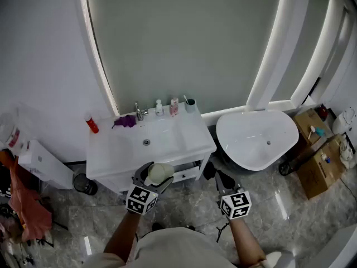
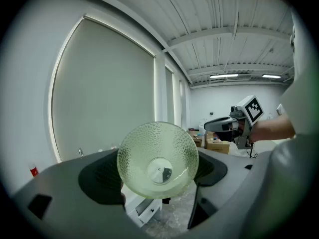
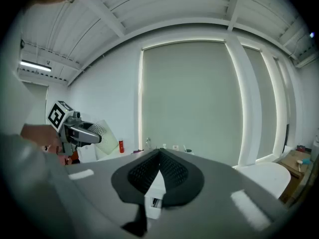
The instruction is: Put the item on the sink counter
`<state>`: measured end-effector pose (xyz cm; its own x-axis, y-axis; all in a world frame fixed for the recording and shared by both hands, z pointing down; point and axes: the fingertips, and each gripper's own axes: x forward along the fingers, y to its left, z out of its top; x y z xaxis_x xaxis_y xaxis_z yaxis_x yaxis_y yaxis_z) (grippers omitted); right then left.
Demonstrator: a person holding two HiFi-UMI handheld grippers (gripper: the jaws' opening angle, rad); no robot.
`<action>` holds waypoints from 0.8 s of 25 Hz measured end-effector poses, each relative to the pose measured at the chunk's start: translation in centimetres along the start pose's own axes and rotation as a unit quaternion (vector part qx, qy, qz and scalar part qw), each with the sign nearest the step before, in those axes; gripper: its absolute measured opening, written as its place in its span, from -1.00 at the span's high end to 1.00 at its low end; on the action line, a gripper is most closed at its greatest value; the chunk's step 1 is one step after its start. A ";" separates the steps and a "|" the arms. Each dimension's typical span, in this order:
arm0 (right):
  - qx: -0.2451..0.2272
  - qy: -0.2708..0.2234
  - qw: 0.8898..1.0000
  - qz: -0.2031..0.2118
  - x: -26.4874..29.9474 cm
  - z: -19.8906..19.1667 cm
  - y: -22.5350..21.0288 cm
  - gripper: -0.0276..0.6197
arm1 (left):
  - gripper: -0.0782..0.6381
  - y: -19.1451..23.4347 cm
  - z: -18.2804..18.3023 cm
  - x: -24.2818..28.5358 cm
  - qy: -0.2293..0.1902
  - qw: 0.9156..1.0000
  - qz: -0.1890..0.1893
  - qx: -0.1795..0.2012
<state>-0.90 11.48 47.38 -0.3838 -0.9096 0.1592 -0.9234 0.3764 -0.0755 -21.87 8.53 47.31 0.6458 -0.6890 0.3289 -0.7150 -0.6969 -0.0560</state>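
A pale green dimpled glass bowl (image 1: pixel 160 173) hangs in the air in front of the white sink counter (image 1: pixel 111 149), level with its front edge. My left gripper (image 1: pixel 152 178) is shut on it, one jaw on each side of the rim. In the left gripper view the bowl (image 2: pixel 157 159) fills the space between the jaws, its inside facing the camera. My right gripper (image 1: pixel 225 178) hovers over the floor to the right of the counter, shut with nothing in it. The right gripper view shows its pads (image 3: pixel 172 171) meeting at the tips.
On the counter's back edge stand a faucet (image 1: pixel 140 111), a red bottle (image 1: pixel 92 124), a purple cloth (image 1: pixel 126 121), small bottles (image 1: pixel 174 106) and a cup (image 1: pixel 191 104). A white bathtub (image 1: pixel 256 138) sits to the right, cardboard boxes (image 1: pixel 318 161) beyond it. A dark bin (image 1: pixel 85 184) stands left of the cabinet.
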 end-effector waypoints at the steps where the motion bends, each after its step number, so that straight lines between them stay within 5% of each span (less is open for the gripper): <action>1: 0.000 -0.001 1.000 0.001 -0.1 0.0 -0.1 0.88 | -0.32 -0.2 0.1 0.1 -0.001 1.000 0.000 0.000; 9: 0.014 -0.001 1.000 -0.005 -0.3 -0.3 -2.1 0.89 | -0.32 -1.3 0.5 0.7 -0.002 1.000 0.007 0.000; 20: 0.014 0.006 0.999 0.046 -0.5 -1.0 -3.6 0.89 | -0.32 -3.5 0.1 1.9 0.004 0.999 0.035 -0.015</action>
<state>2.59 10.75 48.57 -0.4674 -0.8689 0.1630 -0.8836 0.4532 -0.1178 -18.09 9.65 48.08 0.5916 -0.7342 0.3330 -0.7663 -0.6405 -0.0507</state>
